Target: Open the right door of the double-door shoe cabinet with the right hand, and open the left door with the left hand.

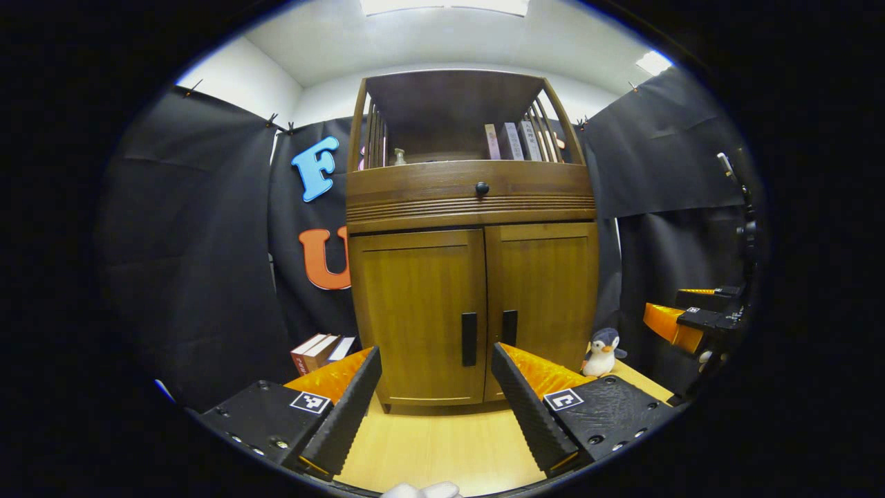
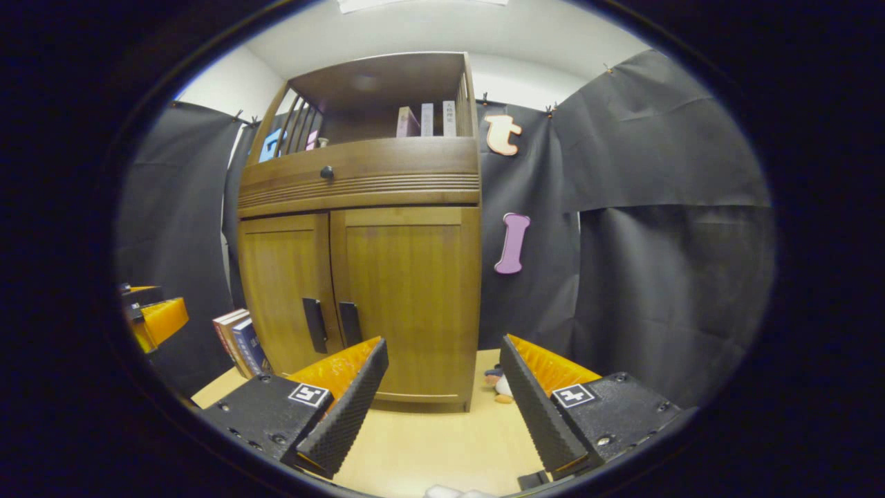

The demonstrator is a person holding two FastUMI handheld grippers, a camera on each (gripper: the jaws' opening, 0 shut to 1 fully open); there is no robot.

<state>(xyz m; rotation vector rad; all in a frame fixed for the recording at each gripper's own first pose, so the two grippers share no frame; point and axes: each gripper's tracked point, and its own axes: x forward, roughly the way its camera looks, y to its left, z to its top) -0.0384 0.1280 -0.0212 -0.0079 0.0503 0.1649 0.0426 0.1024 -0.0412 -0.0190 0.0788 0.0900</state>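
Both tools have their fingers spread apart and grip nothing. Seen in the left gripper view, the left tool [image 1: 435,401] hangs over the bare wooden counter [image 1: 442,443], short of the shoe cabinet [image 1: 473,277], with the gap between its fingers roughly in line with the meeting edge of the two doors. Seen in the right gripper view, the right tool [image 2: 442,408] also sits over the counter [image 2: 429,443], its gap facing the cabinet's [image 2: 359,277] right front corner and the black cloth beyond it.

Past the fingers, the cabinet stands on the counter toward its back edge, against the booth wall. Both doors are closed: the left door [image 1: 415,311] and the right door [image 1: 546,290] lie flush, each with a black vertical handle beside the centre seam, the left handle [image 1: 469,339] and the right handle [image 1: 509,327] just beside one another. Above the doors runs a ribbed drawer front with a round black knob [image 1: 482,188], and above that an open shelf holding several upright books [image 1: 511,141].

On the counter to the cabinet's left, a few books [image 1: 321,349] lean near its side. To its right, a small plush penguin [image 1: 603,353] stands close to the cabinet's front corner.
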